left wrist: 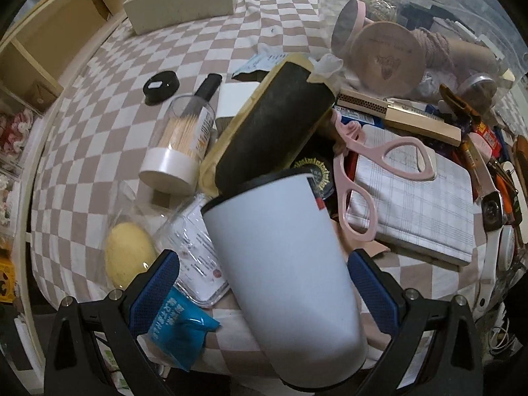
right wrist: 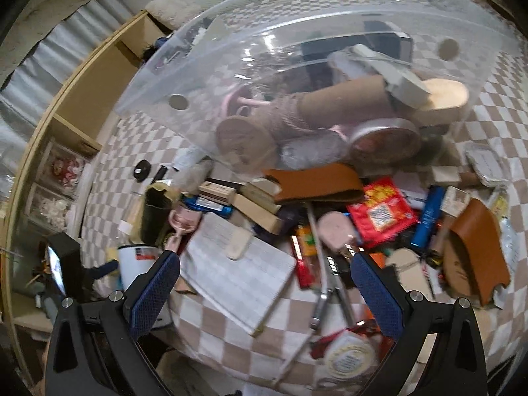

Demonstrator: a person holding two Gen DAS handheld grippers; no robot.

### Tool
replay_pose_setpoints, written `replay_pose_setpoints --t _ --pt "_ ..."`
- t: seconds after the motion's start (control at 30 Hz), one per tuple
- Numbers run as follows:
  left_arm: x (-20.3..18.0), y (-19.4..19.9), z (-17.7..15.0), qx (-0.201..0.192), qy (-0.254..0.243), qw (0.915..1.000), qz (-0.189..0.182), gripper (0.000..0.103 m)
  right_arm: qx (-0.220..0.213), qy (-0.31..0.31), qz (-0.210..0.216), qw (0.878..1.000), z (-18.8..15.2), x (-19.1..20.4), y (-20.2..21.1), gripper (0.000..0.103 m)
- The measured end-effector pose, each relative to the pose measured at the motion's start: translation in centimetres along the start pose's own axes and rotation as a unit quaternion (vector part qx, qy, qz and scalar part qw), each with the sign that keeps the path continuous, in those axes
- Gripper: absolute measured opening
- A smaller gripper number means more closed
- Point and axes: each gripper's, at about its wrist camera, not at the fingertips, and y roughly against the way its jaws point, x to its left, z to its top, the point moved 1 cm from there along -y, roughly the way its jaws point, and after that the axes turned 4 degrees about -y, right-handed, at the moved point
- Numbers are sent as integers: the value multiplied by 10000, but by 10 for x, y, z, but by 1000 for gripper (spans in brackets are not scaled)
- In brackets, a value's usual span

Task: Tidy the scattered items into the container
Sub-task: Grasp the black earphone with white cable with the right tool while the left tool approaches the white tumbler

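The table is covered with a cloth (left wrist: 109, 105) of beige and white squares. Behind it stands a wooden shelf (left wrist: 49, 43) with open compartments, and in the right wrist view a grey curtain (right wrist: 62, 43) hangs in the far left corner.

The clear plastic container (right wrist: 231, 66) lies tilted at the far side of the heap. Through its wall one cardboard tube (right wrist: 333, 102) wound with cord, one round tin (right wrist: 382, 135) and one wooden disc (right wrist: 445, 95) can be seen inside.

On the cloth lie one white tumbler (left wrist: 283, 270), one pair of pink scissors (left wrist: 373, 165), one checked notebook (left wrist: 419, 204), one jar of toothpicks (left wrist: 178, 145), one black round lid (left wrist: 161, 85) and one cream box (left wrist: 184, 0). In the right wrist view there are two brown leather pieces (right wrist: 316, 181), and one red packet (right wrist: 379, 211) lies between them.

The left gripper (left wrist: 264, 293) stands with its blue pads on both sides of the tumbler; whether they press it cannot be told. The right gripper (right wrist: 264, 293) is spread wide above the notebook's near corner and holds nothing.
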Motion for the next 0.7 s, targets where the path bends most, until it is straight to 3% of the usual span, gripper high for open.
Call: replay_pose_setpoints --t 0.07,0.2,0.27,0.57,0.63,0.7 --pt "1 -2 -1 18 29 10000 -79 102 40 6 75 10000 0 4 -3 103" --pt "4 -5 -4 86 189 9979 -612 80 139 97 88 9998 -3 9 -12 100" --pt "5 -6 -5 126 265 9966 -773 76 217 122 70 9997 -6 10 -15 95" --pt "10 -5 -9 65 181 9962 -850 75 618 227 -325 9973 -24 -12 -23 73" --pt "7 -3 -11 59 121 9965 -828 75 744 257 -456 9959 -27 -17 -27 61" --pt "6 -2 -13 60 55 9966 -818 75 916 241 -459 9944 -32 -21 -31 57"
